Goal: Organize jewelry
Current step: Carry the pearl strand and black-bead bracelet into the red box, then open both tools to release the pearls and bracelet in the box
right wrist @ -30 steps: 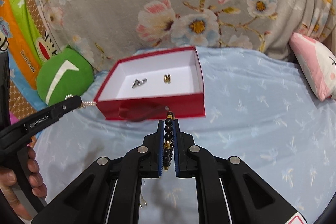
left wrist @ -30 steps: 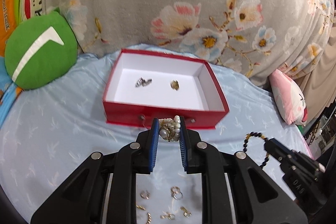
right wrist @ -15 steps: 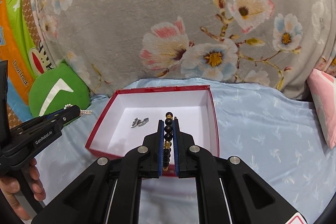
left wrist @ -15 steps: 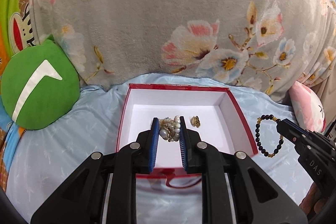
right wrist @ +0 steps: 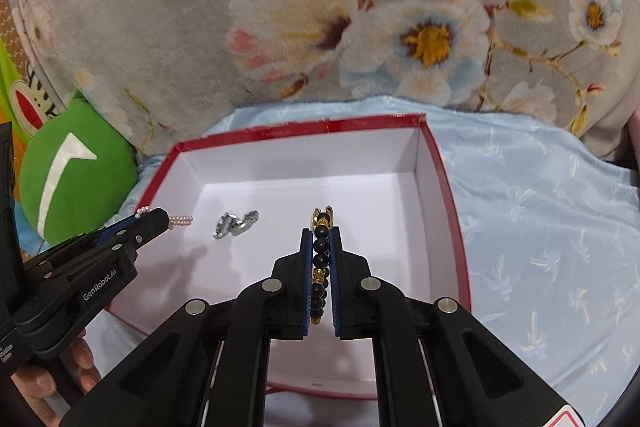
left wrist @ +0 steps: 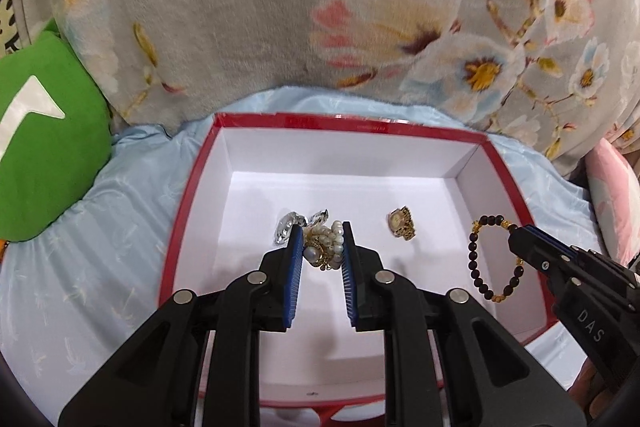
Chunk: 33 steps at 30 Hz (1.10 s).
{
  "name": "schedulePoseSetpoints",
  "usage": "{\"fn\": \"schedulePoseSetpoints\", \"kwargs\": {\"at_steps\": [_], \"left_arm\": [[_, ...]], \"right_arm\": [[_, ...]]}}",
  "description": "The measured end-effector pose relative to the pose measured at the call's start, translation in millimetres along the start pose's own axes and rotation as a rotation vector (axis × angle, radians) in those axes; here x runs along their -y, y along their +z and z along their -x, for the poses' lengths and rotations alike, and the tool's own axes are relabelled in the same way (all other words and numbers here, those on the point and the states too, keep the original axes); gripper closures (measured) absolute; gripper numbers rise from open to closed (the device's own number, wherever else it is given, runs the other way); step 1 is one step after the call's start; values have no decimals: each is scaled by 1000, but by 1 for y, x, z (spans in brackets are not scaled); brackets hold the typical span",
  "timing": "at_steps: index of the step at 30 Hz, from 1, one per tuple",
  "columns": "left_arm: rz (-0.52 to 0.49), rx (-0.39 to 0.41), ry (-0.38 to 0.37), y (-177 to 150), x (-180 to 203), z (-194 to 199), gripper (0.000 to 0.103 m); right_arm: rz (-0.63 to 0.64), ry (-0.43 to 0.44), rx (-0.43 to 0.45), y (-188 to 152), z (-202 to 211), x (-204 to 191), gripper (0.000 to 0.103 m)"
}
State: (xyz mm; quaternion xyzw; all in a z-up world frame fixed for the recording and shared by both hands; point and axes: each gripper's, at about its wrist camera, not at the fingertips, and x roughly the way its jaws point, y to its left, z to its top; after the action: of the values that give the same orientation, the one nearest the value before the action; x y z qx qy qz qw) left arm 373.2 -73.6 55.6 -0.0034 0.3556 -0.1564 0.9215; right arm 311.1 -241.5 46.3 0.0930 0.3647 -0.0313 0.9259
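Observation:
A red box [left wrist: 188,195] [right wrist: 452,211] with a white inside lies on the pale blue sheet. My left gripper [left wrist: 320,241] [right wrist: 160,221] is shut on a pearl bracelet [left wrist: 325,243] [right wrist: 182,220] and hovers over the box's left half. My right gripper [right wrist: 321,237] [left wrist: 516,233] is shut on a dark bead bracelet [right wrist: 320,259] [left wrist: 486,259], which hangs as a loop over the box's right side. On the box floor lie a silver piece [left wrist: 290,229] [right wrist: 234,225] and a gold piece [left wrist: 400,223], the latter mostly hidden behind the beads in the right wrist view.
A grey floral blanket [left wrist: 320,7] rises just behind the box. A green cushion [left wrist: 44,151] [right wrist: 76,171] sits to the left, a pink pillow [left wrist: 612,183] to the right. A hand [right wrist: 40,383] holds the left gripper's handle.
Both grippers have travelled forward from in front of the box to above its inside, each keeping its bracelet. The loose jewelry on the sheet has dropped out of view.

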Motion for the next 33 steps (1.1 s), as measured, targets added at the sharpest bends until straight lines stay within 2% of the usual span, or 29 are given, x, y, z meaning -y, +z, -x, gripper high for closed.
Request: {"fn": "schedulePoseSetpoints", "kwargs": {"at_steps": [9,21,24,25,26,28,30,33], "left_arm": [[16,-63,16,-9,-5,-38,85],[39,-105,22,-18,-10,-57,85],[57,-101,10,-16,-12,-57,82],[64,-90,15,-16,-13,-56,69],[73,-80,15,-15,-14,-55,60],[101,-62,19,-12,-16,-49,25],[130,-39,25,-10,-19,-43,17],[122,-20,38,-5,-22,-36,17]], "right_arm": [[1,-15,-52,-6,-35,4,96],[-2,-26,-93,-12,-53,9,96],[4,-34,-99,-14,-56,9,96],[7,-37,-101,-15,-58,9,96],[9,-44,-98,-15,-58,9,95],[21,-67,-82,-16,-56,7,88],[24,-82,-68,-15,-54,7,78],[12,-82,-50,-14,-48,9,74]]}}
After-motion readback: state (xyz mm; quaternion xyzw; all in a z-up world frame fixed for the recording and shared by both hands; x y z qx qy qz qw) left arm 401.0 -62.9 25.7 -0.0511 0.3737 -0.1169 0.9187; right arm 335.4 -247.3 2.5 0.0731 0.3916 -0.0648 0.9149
